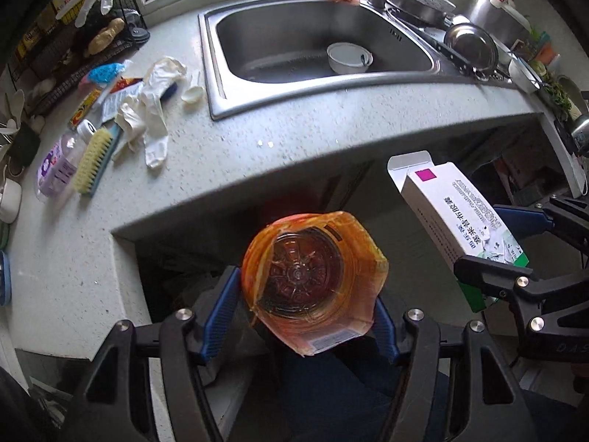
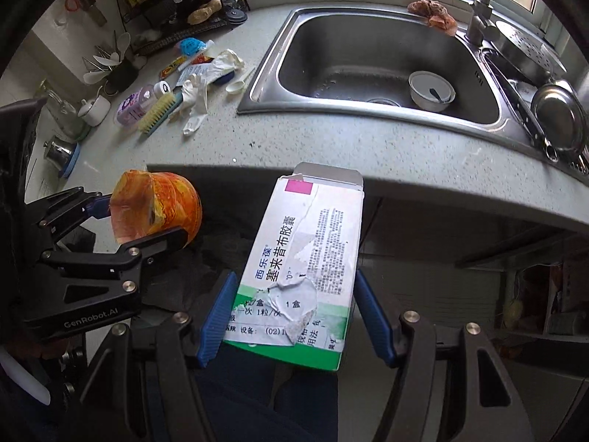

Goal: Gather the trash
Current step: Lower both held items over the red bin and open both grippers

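My left gripper (image 1: 307, 313) is shut on an empty plastic bottle with an orange label (image 1: 313, 283), its bottom end facing the camera. It hangs off the counter's front edge, over the dark space below. The same orange bottle (image 2: 158, 210) and left gripper (image 2: 143, 224) show at the left of the right wrist view. My right gripper (image 2: 294, 316) is shut on a torn white and green medicine box (image 2: 298, 269) with an open top flap. That medicine box (image 1: 456, 213) and the right gripper (image 1: 515, 239) appear at the right of the left wrist view.
The speckled counter (image 1: 257, 140) holds white rubber gloves (image 1: 151, 110), a scrub brush (image 1: 94, 162), a purple bottle (image 1: 59, 165) and wrappers (image 1: 106, 88) at the left. The steel sink (image 1: 316, 44) holds a white bowl (image 1: 348, 59). Pans and a pot (image 1: 489, 14) stand on the right.
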Demonstrator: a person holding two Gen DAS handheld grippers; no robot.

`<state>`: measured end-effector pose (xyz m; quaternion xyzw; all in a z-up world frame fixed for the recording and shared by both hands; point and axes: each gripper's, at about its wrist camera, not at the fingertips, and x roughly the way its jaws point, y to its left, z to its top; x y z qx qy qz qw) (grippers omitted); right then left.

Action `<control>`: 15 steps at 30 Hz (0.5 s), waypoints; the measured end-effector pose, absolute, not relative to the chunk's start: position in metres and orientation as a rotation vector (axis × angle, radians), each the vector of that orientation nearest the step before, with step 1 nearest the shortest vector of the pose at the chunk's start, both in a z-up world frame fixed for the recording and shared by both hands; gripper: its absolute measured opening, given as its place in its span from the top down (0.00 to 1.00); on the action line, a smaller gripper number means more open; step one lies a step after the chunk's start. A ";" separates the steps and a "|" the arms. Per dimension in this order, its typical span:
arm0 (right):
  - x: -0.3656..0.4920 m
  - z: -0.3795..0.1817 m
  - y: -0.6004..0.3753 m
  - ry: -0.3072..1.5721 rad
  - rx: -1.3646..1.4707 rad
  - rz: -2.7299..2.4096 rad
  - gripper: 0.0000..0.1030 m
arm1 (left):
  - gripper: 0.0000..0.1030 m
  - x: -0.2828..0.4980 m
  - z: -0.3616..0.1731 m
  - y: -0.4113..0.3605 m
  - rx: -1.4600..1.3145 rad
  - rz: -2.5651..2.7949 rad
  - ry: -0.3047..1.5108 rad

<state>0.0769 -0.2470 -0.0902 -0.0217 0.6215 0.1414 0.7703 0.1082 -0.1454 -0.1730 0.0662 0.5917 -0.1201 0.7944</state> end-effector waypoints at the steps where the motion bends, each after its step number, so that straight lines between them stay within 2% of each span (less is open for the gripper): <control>1: 0.071 -0.101 -0.251 1.367 -0.041 0.299 0.39 | 0.39 0.104 -0.184 -0.150 0.149 -0.261 1.289; 10: 0.064 -0.202 -0.256 1.514 -0.010 0.225 0.39 | 0.39 0.106 -0.291 -0.156 0.113 -0.276 1.460; 15: 0.077 -0.264 -0.259 1.542 0.013 0.234 0.39 | 0.39 0.128 -0.351 -0.156 0.090 -0.292 1.482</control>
